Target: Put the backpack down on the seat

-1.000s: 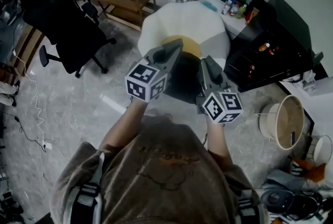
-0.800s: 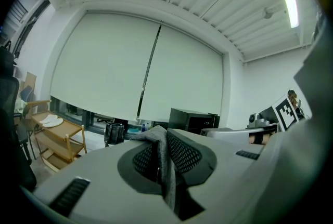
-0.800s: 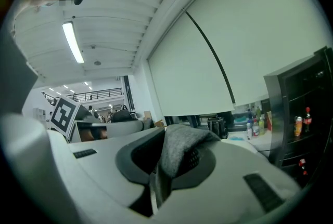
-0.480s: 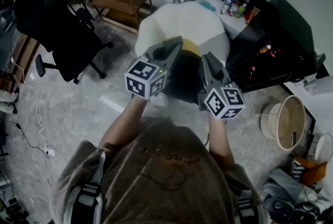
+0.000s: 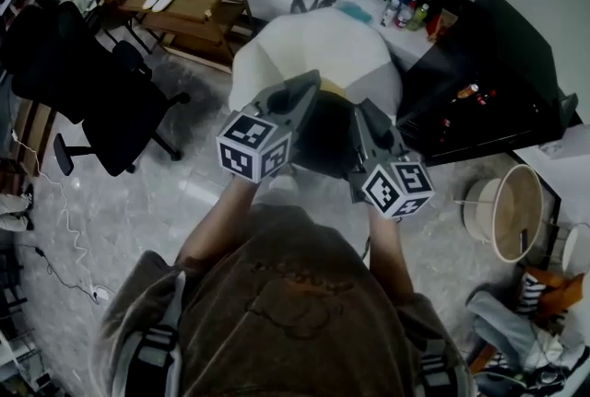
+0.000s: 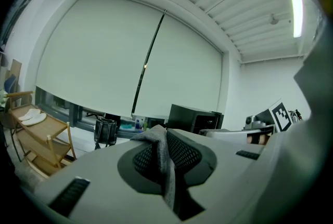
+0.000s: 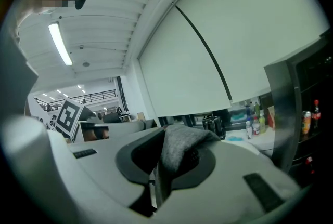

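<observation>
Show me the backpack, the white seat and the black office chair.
backpack [image 5: 324,139], head view, its dark body
white seat [image 5: 313,50], head view, its bare top
black office chair [image 5: 92,82], head view, its black upholstery

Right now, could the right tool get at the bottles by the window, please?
Probably not. The right tool is shut on the grey fabric of the backpack, as is the left tool, and the white seat stands between the person and the bottles.
</observation>
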{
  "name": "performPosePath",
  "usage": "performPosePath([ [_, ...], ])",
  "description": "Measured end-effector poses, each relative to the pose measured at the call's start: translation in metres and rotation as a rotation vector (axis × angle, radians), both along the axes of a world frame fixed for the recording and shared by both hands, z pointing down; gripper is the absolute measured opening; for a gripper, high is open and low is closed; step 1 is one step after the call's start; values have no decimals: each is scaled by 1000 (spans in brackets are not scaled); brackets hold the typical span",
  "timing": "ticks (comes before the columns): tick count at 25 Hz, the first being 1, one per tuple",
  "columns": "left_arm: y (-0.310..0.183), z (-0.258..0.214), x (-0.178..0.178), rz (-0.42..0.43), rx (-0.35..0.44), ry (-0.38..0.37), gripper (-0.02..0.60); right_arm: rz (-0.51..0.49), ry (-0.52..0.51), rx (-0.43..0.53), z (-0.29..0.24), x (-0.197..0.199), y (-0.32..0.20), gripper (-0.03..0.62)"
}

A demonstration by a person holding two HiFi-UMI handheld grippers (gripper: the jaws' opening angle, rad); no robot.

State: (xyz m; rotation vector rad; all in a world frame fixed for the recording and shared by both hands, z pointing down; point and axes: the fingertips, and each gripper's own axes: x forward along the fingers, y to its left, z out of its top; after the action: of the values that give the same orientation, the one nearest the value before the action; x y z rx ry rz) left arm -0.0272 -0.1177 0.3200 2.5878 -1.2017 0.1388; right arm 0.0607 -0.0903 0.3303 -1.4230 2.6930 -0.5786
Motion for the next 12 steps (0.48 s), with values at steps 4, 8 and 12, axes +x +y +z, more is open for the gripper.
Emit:
performPosePath([
  [4, -34, 5, -2, 20, -22, 3, 26, 17, -16, -21, 5, -3, -32, 37],
  [8, -68, 7, -5, 46, -10, -14, 26, 31, -25, -17, 7, -9, -61, 37],
  [12, -96, 9, -5, 100, 0, -19, 26, 84, -35, -19, 9, -8, -90, 37],
])
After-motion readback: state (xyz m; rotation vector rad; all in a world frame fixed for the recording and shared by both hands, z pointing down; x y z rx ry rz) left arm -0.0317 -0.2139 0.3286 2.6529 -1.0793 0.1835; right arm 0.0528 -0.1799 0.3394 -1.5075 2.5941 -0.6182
